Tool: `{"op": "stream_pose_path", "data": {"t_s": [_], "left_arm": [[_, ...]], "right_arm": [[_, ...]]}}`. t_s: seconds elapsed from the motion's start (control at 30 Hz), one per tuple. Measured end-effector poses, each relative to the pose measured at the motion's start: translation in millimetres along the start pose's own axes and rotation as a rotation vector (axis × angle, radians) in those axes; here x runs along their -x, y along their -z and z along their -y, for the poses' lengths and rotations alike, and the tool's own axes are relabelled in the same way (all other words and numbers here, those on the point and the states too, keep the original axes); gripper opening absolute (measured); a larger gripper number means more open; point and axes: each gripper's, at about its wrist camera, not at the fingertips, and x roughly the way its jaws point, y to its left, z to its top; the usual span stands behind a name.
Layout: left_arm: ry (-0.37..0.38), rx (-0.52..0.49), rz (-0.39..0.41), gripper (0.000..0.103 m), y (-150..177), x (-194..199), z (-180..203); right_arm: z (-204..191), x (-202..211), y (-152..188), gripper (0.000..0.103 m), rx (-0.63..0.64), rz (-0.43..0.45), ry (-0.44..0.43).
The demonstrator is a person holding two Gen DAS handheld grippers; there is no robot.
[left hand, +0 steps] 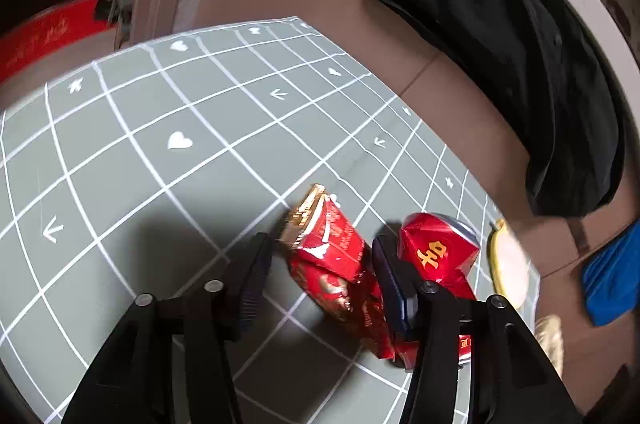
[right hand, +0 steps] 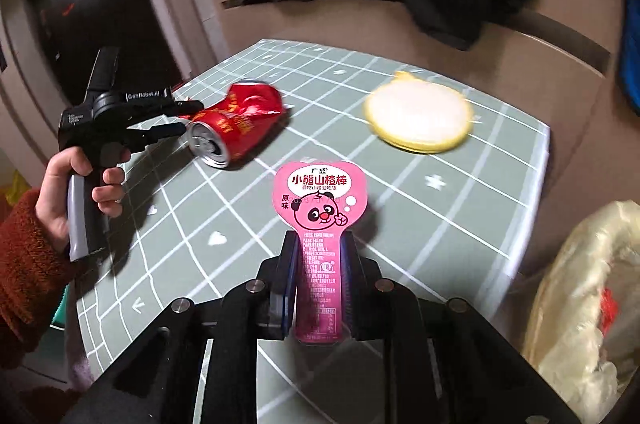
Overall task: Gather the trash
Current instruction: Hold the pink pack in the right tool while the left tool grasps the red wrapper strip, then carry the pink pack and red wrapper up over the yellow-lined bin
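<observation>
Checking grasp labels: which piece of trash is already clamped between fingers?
The pink wrapper, pinched upright in the right gripper. The red wrapper and crushed red can still lie on the table.

Desk (right hand: 460, 224) covered in grey-green cloth with white grid lines, hearts, arrows, stars. On it: crushed red can (right hand: 236, 124) lying on its side, red snack wrapper (left hand: 332, 264) just beside the can, round yellow-rimmed white object (right hand: 418, 114) near far right edge.

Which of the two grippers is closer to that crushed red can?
Left. The left gripper is right at the crushed red can, jaws open around a red wrapper beside it; the right gripper holds a pink packet farther away.
</observation>
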Motion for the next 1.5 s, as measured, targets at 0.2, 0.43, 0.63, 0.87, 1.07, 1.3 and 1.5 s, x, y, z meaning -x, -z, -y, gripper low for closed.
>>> {"op": "stream_pose_path", "data": {"t_s": [0.2, 0.43, 0.63, 0.87, 1.07, 1.3, 1.5], "left_arm": [[0.003, -0.068, 0.007, 0.017, 5.6, 7.4, 19.6], [0.009, -0.184, 0.164, 0.010, 7.2, 65.7, 49.3], [0.060, -0.293, 0.265, 0.009, 18.9, 116.1, 93.5], [0.122, -0.448, 0.326, 0.009, 53.1, 147.8, 160.0], [0.204, -0.543, 0.300, 0.009, 88.0, 152.3, 220.6], [0.293, -0.653, 0.259, 0.009, 137.2, 145.0, 289.0], [0.357, -0.722, 0.225, 0.009, 171.2, 141.6, 334.5]], "right_arm": [[9.0, 11.3, 5.6, 0.018, -0.021, 0.035, 0.006], [10.6, 28.8, 0.7, 0.018, -0.015, 0.103, 0.036], [12.4, 50.2, -7.5, 0.018, -0.010, 0.173, 0.044], [24.7, 89.7, -11.9, 0.018, -0.011, 0.265, 0.099], [49.7, 135.5, -4.7, 0.018, -0.045, 0.345, 0.167], [90.9, 182.6, 19.3, 0.018, -0.112, 0.400, 0.249], [118.6, 215.3, 41.7, 0.018, -0.155, 0.435, 0.331]]}}
